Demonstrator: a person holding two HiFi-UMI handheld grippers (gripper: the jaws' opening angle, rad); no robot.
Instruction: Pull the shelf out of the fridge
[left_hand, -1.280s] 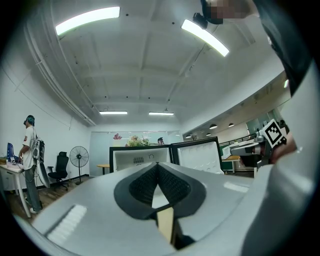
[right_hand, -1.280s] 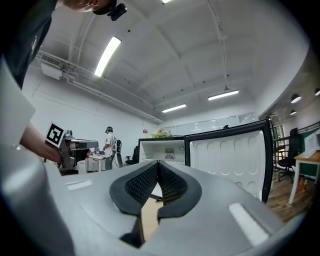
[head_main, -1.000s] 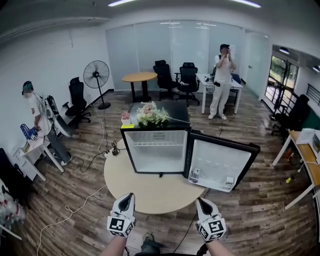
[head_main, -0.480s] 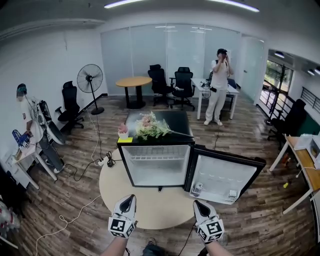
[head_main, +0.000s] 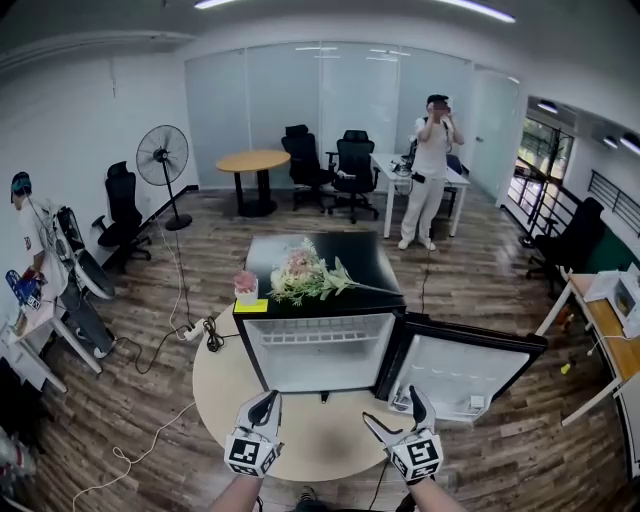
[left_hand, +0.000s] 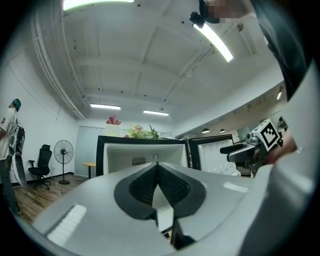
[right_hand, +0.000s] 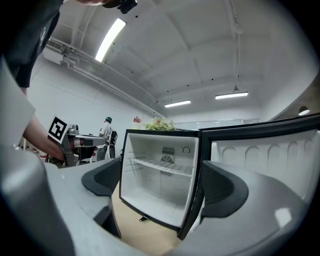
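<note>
The open mini fridge (head_main: 318, 352) sits mid-frame, its wire shelf (head_main: 318, 336) inside. The left gripper (head_main: 268, 401) has its jaws pressed together, empty. The right gripper (head_main: 394, 409) has its jaws opening, with nothing between them.

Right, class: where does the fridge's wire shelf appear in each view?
Head view: shelf at centre, high inside the fridge.
Left gripper view: fridge visible, shelf not discernible.
Right gripper view: shelf centre-left, mid-height.
Shared landmark: flowers on the fridge top.
</note>
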